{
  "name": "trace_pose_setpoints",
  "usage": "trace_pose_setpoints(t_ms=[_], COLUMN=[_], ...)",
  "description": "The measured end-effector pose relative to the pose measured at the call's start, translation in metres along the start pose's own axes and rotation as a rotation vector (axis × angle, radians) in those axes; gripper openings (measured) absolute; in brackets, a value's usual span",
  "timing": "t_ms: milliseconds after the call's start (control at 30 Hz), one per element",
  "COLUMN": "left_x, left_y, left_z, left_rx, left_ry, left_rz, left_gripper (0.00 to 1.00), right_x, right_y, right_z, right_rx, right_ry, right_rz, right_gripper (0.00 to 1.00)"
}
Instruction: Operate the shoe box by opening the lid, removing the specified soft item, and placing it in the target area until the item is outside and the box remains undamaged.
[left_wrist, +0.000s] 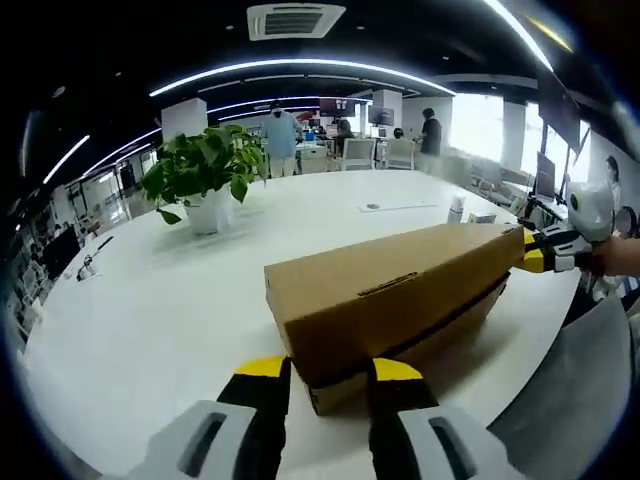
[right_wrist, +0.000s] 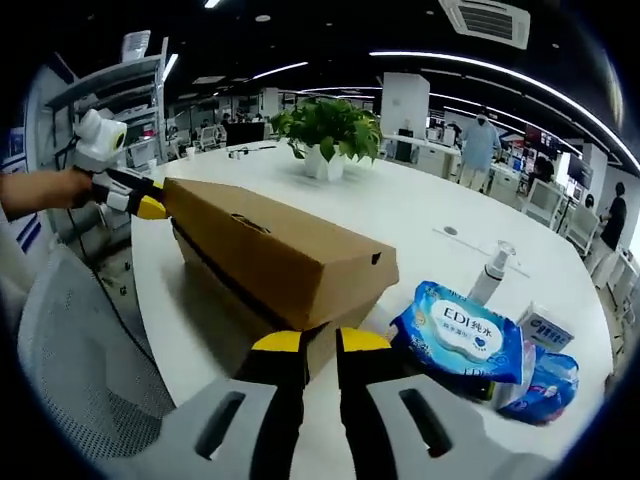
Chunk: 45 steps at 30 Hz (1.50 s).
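Both grippers' fingers, left gripper (left_wrist: 330, 378) and right gripper (right_wrist: 320, 345), clamp opposite lid ends of the shoe box (left_wrist: 400, 290), lying lengthwise between them.

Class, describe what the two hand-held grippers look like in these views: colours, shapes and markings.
Left gripper and right gripper look alike: each has two black jaws with yellow tips, rising from light grey bodies with dark slots. Seen from across, each carries a white rounded housing.

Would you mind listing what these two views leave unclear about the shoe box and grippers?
- Contents of the shoe box: hidden by its lid in both views.
- Left gripper grip: jaws at the box end, contact unclear.
- Right gripper: likewise.
- Wipes pack small print: too small, right gripper view.
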<state>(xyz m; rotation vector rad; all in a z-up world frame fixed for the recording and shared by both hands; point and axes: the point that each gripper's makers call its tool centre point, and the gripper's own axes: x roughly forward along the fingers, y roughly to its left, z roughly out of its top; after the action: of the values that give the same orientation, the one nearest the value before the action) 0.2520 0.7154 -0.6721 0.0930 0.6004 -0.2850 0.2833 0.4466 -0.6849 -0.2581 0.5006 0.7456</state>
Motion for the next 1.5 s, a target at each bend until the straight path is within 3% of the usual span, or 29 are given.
trace_pose_setpoints(t_ms=[733,1500], left_x=[0.005,0.008], left_y=[-0.005,-0.001], left_z=[-0.019,-0.015], left_rx=[0.033,0.021], left_ry=[0.063,0.049], left_rz=[-0.019,-0.027], left_gripper=[0.32,0.30], right_x=[0.002,0.006], right_y=[0.016,0.013], right_z=[-0.010,-0.005], right_rx=[-0.073,-0.078], right_ry=[0.014,0.023], right_rz=[0.053,0.076], right_gripper=[0.16,0.16])
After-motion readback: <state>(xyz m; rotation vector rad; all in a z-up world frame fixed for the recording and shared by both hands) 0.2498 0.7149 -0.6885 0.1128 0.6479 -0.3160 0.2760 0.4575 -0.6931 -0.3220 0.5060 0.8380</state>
